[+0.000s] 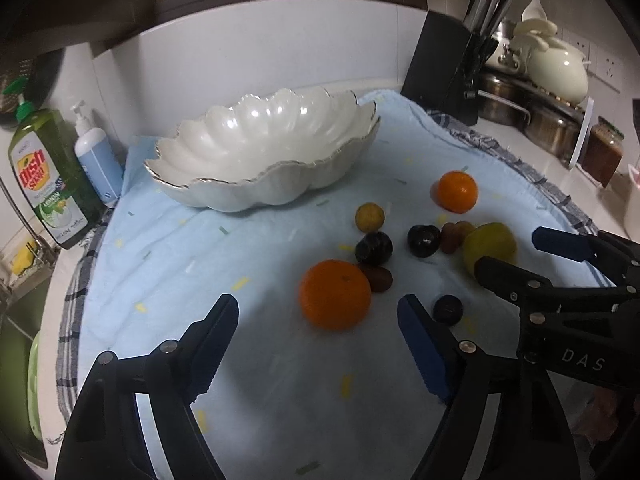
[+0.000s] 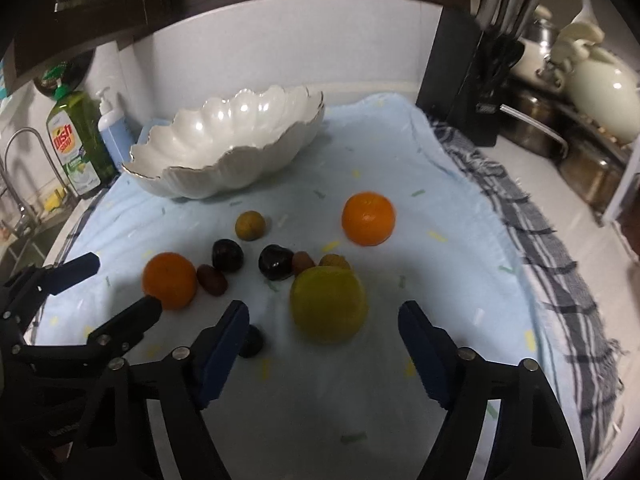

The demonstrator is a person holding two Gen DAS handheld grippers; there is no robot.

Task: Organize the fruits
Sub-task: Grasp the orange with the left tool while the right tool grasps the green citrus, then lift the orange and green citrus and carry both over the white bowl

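Note:
A white scalloped bowl [image 1: 224, 196] [image 2: 200, 186] stands empty at the back of a light blue cloth [image 1: 168, 264]. My left gripper [image 1: 318, 307] is open, and a near orange [image 1: 335, 294] [image 2: 170, 280] lies just beyond its fingertips, untouched. A yellow-green fruit [image 2: 328, 304] [image 1: 490, 242] lies likewise in front of my open right gripper [image 2: 323, 309], clear of both pads. A second orange [image 1: 457, 192] [image 2: 368, 219], two dark plums [image 1: 374, 247], a small yellow fruit [image 1: 369, 217] and several small brown and dark fruits lie between. Each gripper shows at the edge of the other's view.
Green dish soap [image 1: 48, 176] and a pump bottle [image 1: 96, 160] stand at the left by the sink [image 1: 20, 320]. A black knife block [image 1: 448, 68], steel pots [image 1: 552, 128], a cream teapot [image 1: 556, 68] and a jar [image 1: 602, 152] crowd the right. A checked towel [image 2: 552, 260] edges the cloth.

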